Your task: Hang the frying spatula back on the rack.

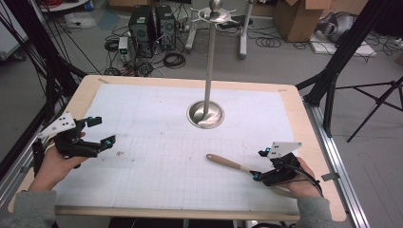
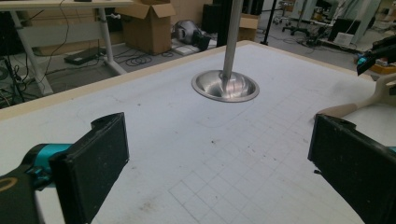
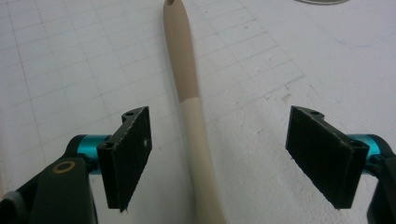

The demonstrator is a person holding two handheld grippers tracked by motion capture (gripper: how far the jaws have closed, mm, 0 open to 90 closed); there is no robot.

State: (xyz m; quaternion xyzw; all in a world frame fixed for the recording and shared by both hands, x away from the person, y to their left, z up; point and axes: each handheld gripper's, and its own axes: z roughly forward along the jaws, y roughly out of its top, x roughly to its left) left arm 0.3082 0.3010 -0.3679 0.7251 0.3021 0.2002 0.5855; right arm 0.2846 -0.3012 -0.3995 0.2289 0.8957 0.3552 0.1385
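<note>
**Both grippers open over the surface**

The left gripper (image 1: 101, 131) hovers with fingers wide apart, holding nothing. Mid-surface stands a metal stand (image 1: 206, 114). The wooden utensil (image 1: 228, 163) lies flat between the right gripper (image 3: 231, 156)'s spread, non-touching fingers.

A grey floor (image 1: 285, 61) runs across the top of the frame, strewn with black cables (image 1: 173, 59). Two dark computer towers (image 1: 152, 28) stand upper left of centre, cardboard boxes (image 1: 299, 16) upper right, and a black tripod (image 1: 375, 102) at the right edge.
</note>
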